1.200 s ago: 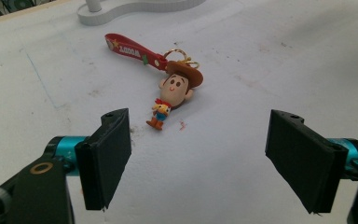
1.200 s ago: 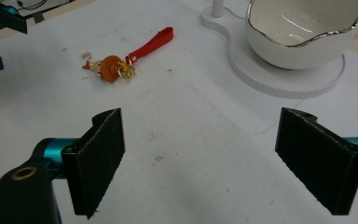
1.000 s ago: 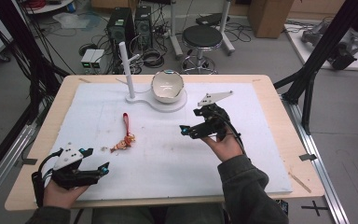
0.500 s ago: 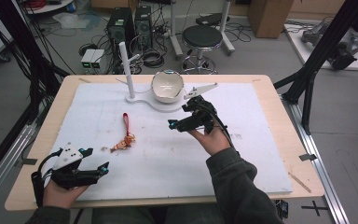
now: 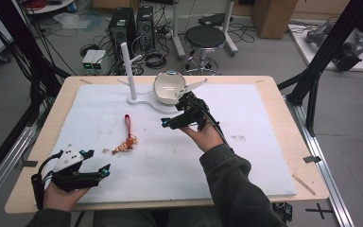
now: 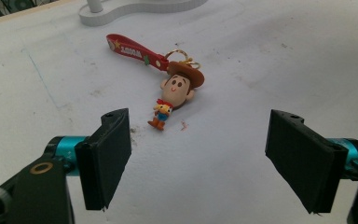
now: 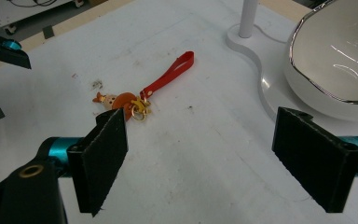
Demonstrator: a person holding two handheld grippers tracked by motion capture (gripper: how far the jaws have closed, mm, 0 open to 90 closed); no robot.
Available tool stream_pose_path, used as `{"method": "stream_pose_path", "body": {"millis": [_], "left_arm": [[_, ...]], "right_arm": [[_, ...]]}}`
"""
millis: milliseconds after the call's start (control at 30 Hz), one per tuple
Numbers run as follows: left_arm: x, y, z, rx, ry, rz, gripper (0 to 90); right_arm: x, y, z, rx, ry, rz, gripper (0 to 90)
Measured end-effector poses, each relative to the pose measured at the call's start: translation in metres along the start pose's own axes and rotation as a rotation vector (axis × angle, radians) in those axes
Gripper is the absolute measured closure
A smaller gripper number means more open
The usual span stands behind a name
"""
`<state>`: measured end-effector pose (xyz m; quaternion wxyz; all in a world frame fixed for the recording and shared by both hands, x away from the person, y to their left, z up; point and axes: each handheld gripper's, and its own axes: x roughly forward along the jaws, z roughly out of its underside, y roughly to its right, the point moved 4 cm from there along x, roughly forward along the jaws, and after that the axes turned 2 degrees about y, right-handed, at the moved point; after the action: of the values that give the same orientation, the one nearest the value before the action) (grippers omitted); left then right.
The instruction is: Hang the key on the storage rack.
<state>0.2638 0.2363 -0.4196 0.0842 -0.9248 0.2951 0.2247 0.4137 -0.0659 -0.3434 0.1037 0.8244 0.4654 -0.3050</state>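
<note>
From above, the right gripper (image 5: pixel 171 122) now hangs over the middle of the desk (image 5: pixel 274 142), just in front of the white bowl (image 5: pixel 169 87) on its stand (image 5: pixel 139 100). A second ago it sat farther to the right and nearer the person; half a second ago it was partway across. So it has swung left and forward, toward the keychain (image 5: pixel 125 142), which lies flat on the white mat left of centre, its red strap running away from the person. The keychain has not shifted across the three high pictures. The left gripper (image 5: pixel 98 163) rests at the near left edge of the desk, where it was before, with its fingers apart and nothing between them. I judge the right hand is beginning an approach to the keychain, with the stand's peg (image 5: pixel 126 66) a likely place to hang it.

Through the left gripper view, the two black fingers (image 6: pixel 106 156) stand wide apart and empty. The keychain (image 6: pixel 177 88) lies just ahead of them on the mat, a cowboy figure with a brown hat, a gold ring and the red strap (image 6: pixel 133 50) leading toward the stand's base.

Through the right gripper view, the fingers (image 7: pixel 103 156) are likewise spread wide and hold nothing. The keychain (image 7: pixel 121 101) lies ahead and toward the left finger, well short of contact, and the bowl (image 7: pixel 340 60) sits close on the right. The left gripper's teal-tipped fingers (image 7: pixel 7 49) show far off at the upper left.
</note>
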Motion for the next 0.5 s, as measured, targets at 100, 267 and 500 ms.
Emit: {"method": "stream_pose_path", "body": {"millis": [100, 267, 500], "left_arm": [[0.0, 0.0, 0.0, -0.004, 0.002, 0.001, 22.7], [0.0, 0.0, 0.0, -0.004, 0.001, -0.001, 22.8], [-0.001, 0.0, 0.0, -0.002, 0.001, -0.001, 22.8]], "right_arm": [[0.003, -0.001, -0.004, -0.004, -0.009, -0.003, 17.3], [0.008, -0.006, -0.016, -0.021, -0.006, -0.015, 17.3], [0.019, -0.016, -0.034, -0.036, -0.039, -0.032, 17.3]]}}
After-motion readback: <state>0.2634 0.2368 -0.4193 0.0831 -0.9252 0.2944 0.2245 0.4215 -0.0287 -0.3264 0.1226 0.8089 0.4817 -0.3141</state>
